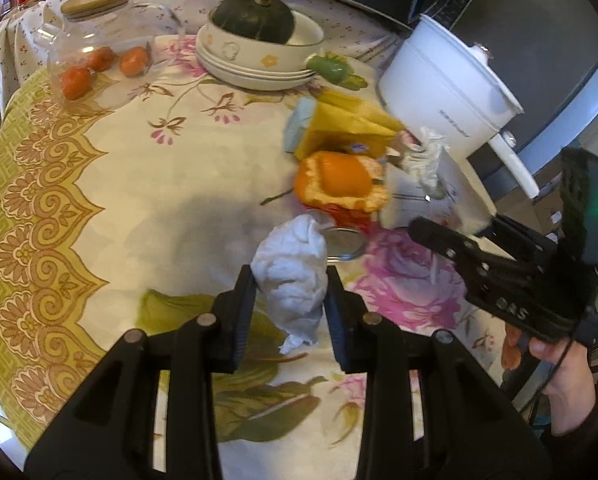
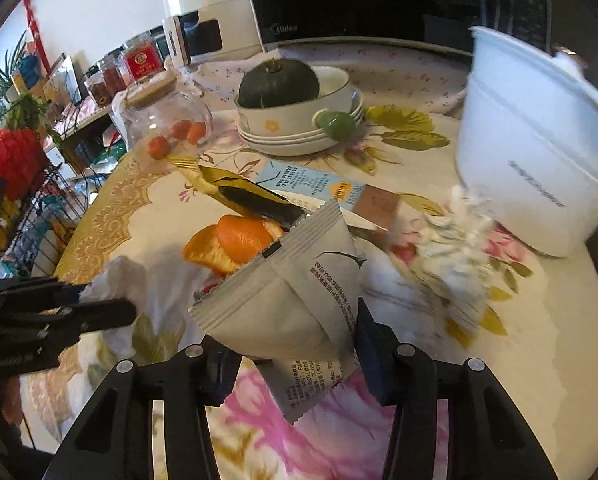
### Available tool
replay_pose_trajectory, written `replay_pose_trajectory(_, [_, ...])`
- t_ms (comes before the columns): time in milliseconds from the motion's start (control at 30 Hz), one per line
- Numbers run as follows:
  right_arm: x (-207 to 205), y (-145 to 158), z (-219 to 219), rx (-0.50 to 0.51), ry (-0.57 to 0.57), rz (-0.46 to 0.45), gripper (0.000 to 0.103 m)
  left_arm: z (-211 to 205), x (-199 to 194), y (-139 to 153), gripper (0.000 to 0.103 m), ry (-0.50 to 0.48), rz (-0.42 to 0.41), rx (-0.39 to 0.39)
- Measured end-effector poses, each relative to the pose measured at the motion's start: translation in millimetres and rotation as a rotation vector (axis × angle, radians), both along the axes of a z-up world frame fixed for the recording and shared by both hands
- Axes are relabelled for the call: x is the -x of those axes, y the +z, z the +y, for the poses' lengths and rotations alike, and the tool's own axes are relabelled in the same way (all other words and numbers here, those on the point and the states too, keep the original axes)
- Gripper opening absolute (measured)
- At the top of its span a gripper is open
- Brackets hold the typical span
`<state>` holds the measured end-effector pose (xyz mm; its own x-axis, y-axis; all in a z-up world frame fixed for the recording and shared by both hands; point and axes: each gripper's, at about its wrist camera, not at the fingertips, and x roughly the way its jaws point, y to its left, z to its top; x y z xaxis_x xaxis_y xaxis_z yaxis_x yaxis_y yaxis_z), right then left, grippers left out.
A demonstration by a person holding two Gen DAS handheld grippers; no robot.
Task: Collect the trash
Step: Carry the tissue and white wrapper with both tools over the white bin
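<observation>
I am holding one piece of trash in each tool. In the left wrist view, my left gripper [image 1: 289, 300] is closing on a crumpled white tissue [image 1: 293, 276], the wad pinched between both fingers at lower centre of the frame, lifted just over the floral tablecloth [image 1: 99, 208]. In the right wrist view, my right gripper [image 2: 295, 344] is clamping a grey snack wrapper [image 2: 287, 296], which is standing up between the fingers at centre and hiding part of the pile behind it.

I am judging this as mid-collection: two items are secured, more are left. Orange peel [image 2: 235, 240] is lying just above the wrapper in frame, a black-and-gold packet [image 2: 239, 196] and a blue leaflet [image 2: 295, 180] behind it, and a shredded tissue [image 2: 455, 248] at right centre beside the white cooker pot [image 2: 539, 152].

No bin is showing in either view, so my next move calls for finding one and carrying both loads there without loosening either grip.
</observation>
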<state>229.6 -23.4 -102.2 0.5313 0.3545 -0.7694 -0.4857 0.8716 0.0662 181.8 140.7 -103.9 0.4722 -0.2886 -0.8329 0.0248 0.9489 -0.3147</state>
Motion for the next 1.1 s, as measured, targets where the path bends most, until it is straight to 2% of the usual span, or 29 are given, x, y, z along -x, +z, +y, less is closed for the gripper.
replay_pose_trajectory(267, [54, 29, -63, 0.025, -0.050, -0.036, 0.051, -47, 15, 14, 0.035, -0.083, -0.032, -0.005])
replay_pose_trajectory(500, [96, 39, -120, 0.065, -0.126, -0.035, 0.051, -95, 26, 23, 0.035, -0.172, -0.043, 0.006])
replay_pose_trajectory(833, [145, 33, -195, 0.056, -0.297, 0.025, 0.051, -169, 49, 35, 0.035, -0.339, -0.079, -0.011])
replay_pose_trajectory(1100, [177, 19, -246, 0.092, -0.391, 0.093, 0.052, -246, 74, 24, 0.036, -0.541, -0.079, -0.057])
